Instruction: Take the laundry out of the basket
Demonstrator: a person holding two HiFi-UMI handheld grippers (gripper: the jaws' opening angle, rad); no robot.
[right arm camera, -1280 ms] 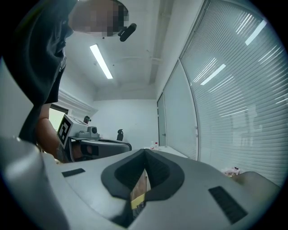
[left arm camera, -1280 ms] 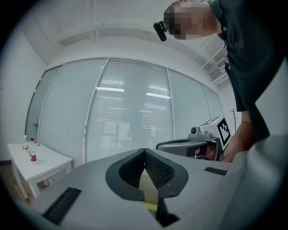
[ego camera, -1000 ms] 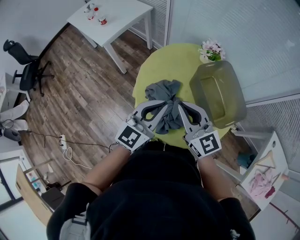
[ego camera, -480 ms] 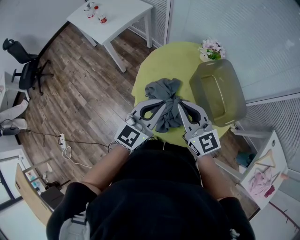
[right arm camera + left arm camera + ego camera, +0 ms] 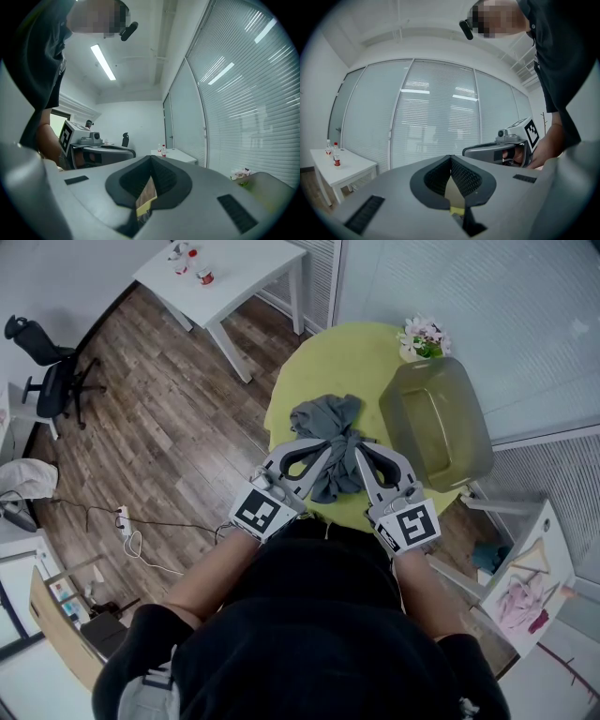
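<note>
From the head view, a grey garment (image 5: 323, 418) lies crumpled mid-frame on the round yellow-green table (image 5: 347, 362), just left of the translucent basket (image 5: 469, 442). The left gripper (image 5: 323, 444) and right gripper (image 5: 360, 450) flank its lower half. In the left gripper view the jaws are pressed together, with nothing between them. The right gripper view shows the same — tips meeting, empty — with the basket at lower right.

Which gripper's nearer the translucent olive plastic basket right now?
Right. The right gripper sits just left of the translucent olive plastic basket; the left gripper lies farther off, across the crumpled grey garment.
</note>
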